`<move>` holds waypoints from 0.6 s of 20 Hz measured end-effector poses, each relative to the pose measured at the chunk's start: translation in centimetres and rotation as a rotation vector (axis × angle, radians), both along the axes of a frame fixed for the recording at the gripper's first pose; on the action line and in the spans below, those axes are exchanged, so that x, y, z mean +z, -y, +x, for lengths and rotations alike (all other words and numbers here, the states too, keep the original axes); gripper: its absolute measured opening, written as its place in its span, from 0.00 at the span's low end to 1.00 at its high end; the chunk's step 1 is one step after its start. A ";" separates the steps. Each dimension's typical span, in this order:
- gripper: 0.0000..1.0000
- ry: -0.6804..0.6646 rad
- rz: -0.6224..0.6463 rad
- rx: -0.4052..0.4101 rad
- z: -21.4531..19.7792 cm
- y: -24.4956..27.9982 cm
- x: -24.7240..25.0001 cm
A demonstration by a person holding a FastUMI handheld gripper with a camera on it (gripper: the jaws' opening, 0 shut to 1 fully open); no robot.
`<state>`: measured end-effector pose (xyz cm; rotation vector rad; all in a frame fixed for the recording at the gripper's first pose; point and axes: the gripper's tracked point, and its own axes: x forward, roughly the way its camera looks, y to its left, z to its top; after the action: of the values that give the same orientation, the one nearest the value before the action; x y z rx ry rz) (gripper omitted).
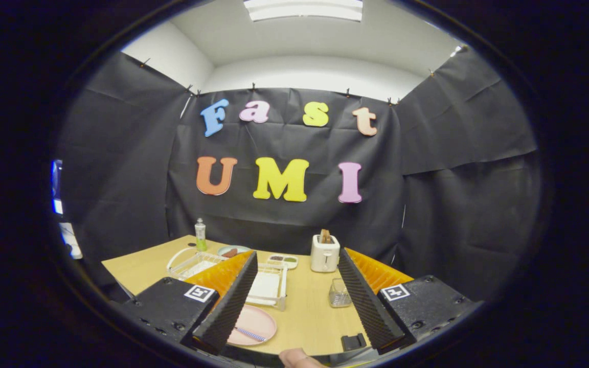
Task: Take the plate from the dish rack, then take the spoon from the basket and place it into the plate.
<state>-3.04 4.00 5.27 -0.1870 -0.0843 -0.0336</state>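
Nearest, the tip of a finger [297,358] at the table's close edge, with a small black clip [353,341] just beside it on the wooden table [310,317]. Above the table, the gripper [297,301] spread wide, its two ribbed black fingers [228,306] well apart and gripping nothing. Partly behind the left finger, flat on the table, a pink plate [256,323] with a striped spoon [250,335] lying in it. Just beyond the plate, a white dish rack [269,286], its near part between the fingers. Close to the right finger, a small wire basket [340,295], upright; contents too small to tell. Farther back, a white toaster [324,254] with toast standing in its slots, a small divided tray [282,260] to its left, then a pale blue plate [233,251] with something brown on it, and a green bottle [200,235] near the far edge. Behind everything, the black cloth wall [453,204].
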 end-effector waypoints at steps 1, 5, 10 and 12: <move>1.00 -0.003 0.000 0.000 0.0 0.0 -0.1; 1.00 -0.004 0.010 -0.002 0.2 0.3 -0.3; 1.00 -0.008 0.029 -0.009 0.3 0.9 -0.6; 1.00 -0.009 0.031 -0.017 0.4 1.4 -0.7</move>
<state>-2.64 2.60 4.56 -0.1573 -0.0734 -0.0505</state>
